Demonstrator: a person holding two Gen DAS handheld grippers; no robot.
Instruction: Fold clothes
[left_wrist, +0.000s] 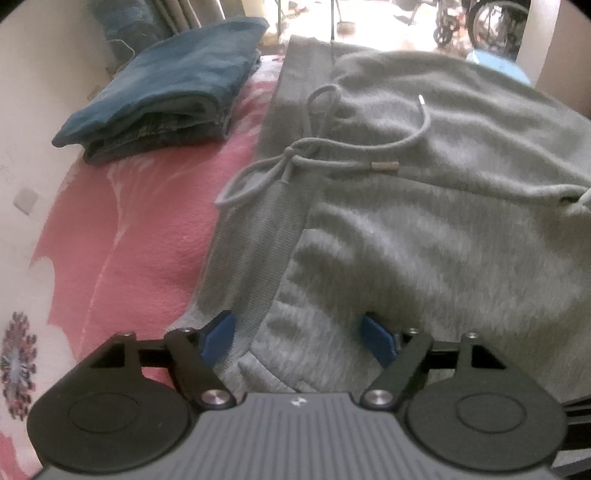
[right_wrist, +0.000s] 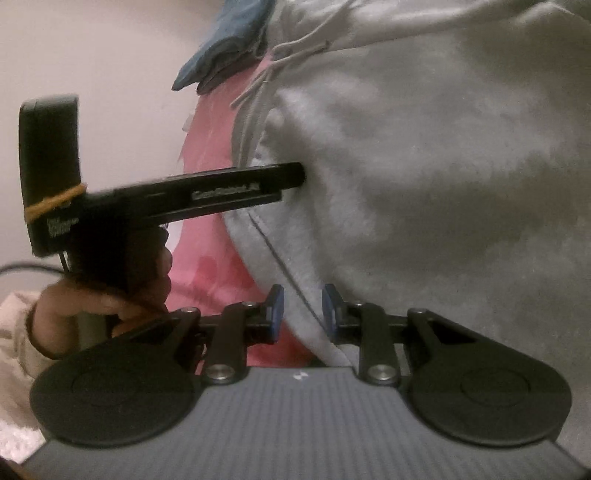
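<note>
A grey fleece garment (left_wrist: 424, 229) with a ribbed band (left_wrist: 266, 229) and a knotted drawstring (left_wrist: 295, 158) lies spread over a pink blanket (left_wrist: 147, 229). My left gripper (left_wrist: 299, 339) is open, its blue pads (left_wrist: 218, 336) set wide apart with the garment's near edge between them. From the right wrist, the left gripper (right_wrist: 299, 175) appears side-on, its tip pressed into the garment (right_wrist: 443, 184), with a hand (right_wrist: 92, 306) holding its handle. My right gripper (right_wrist: 303, 314) is shut on a folded edge of the garment, blue pads (right_wrist: 276, 314) on each side.
A folded stack of blue clothes (left_wrist: 166, 96) sits on the blanket at the far left, also seen small in the right wrist view as folded clothes (right_wrist: 221, 55). A pale wall (left_wrist: 44, 110) borders the left side. Wheels (left_wrist: 491, 22) stand on a bright floor beyond.
</note>
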